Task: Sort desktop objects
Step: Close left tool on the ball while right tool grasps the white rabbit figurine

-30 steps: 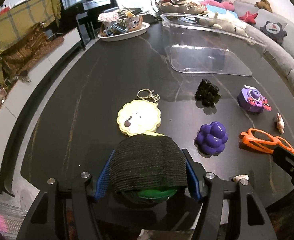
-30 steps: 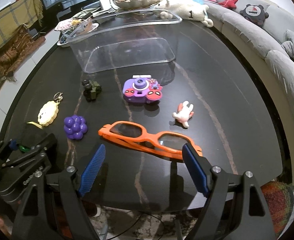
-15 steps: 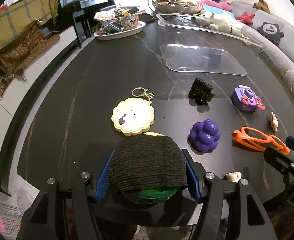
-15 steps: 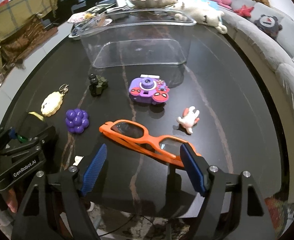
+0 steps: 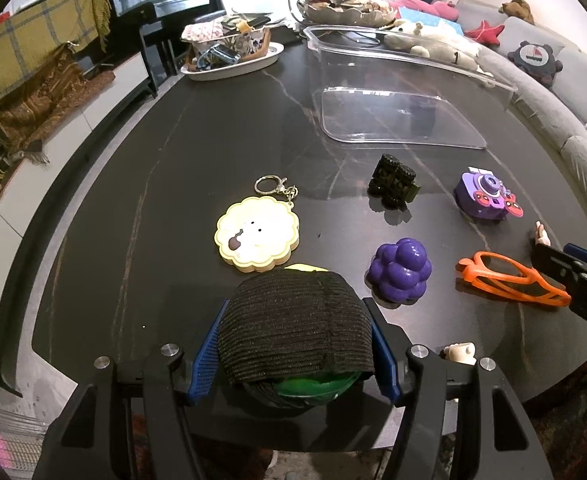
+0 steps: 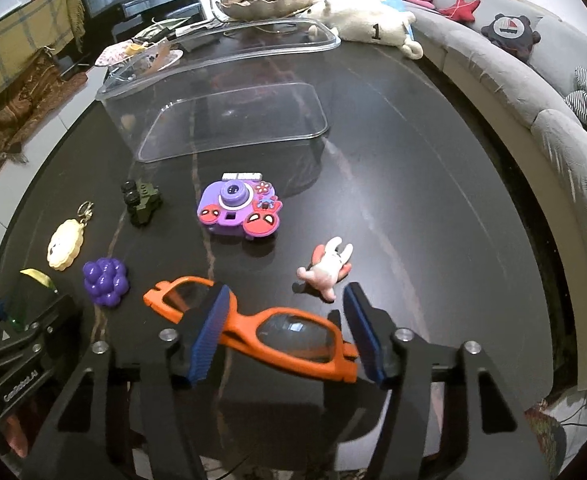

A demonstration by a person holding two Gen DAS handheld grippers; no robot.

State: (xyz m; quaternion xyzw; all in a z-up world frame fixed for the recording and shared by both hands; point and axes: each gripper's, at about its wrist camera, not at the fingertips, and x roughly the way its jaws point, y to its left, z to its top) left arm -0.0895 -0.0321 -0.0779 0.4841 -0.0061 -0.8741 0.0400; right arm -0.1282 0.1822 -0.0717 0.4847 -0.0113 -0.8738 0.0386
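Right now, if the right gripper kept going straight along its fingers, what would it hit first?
Most likely the orange glasses, already lying between the right gripper fingers; beyond them, the pink-and-white bunny figure.

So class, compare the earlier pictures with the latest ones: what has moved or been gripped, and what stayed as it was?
The right hand-held gripper has moved forward over the orange glasses; its jaws have just been closing, now straddling the frame, with contact not clear. The left hand-held gripper still holds the black knit bundle. The purple camera, grape toy and clear bin have not moved.
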